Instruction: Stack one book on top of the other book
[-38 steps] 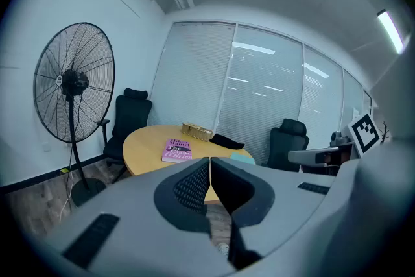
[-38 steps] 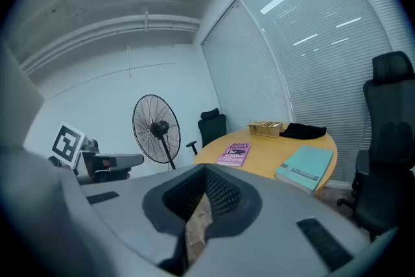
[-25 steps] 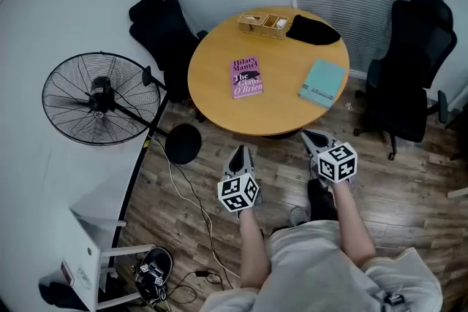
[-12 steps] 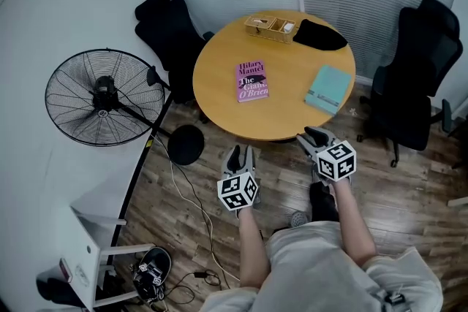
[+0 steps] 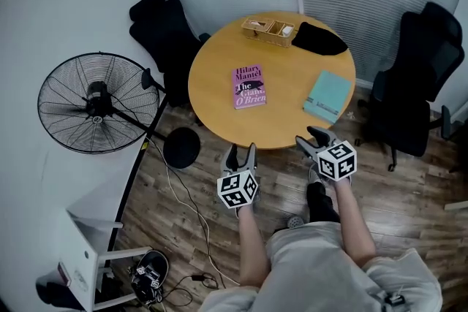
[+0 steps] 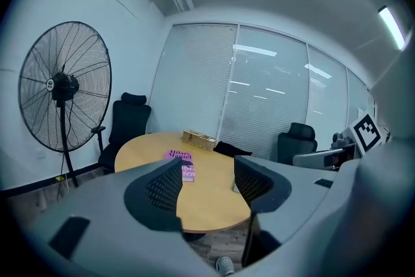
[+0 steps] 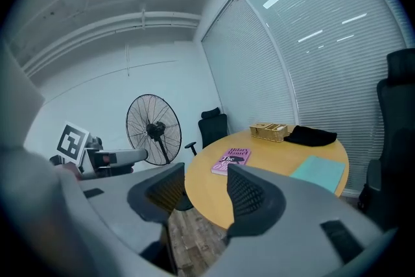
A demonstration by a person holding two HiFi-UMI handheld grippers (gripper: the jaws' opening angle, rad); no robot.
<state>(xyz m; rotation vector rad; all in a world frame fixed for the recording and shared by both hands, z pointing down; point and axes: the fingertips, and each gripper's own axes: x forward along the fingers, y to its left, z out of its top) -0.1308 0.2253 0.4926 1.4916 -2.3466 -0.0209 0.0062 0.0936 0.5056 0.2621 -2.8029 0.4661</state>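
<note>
Left gripper, right gripper both nearer round table than second ago, tips now just beside its near rim. Jaws of both just opened wide, nothing between.

Only readable txt: pink book, centre of head view. Cover says "Hilary Mantel" at top, then "The / Giant / O'Brien" in big dark letters below. Left gripper view, mid-frame: same cover shows "Hilary Mantel", rest hidden. Right gripper view, centre: "Hilary Mantel" + "The", rest hidden. Teal book, right of centre in head view: dark print line along its near edge, too small to read. Fan, upper left of left gripper view: round hub sticker, illegible.
</note>
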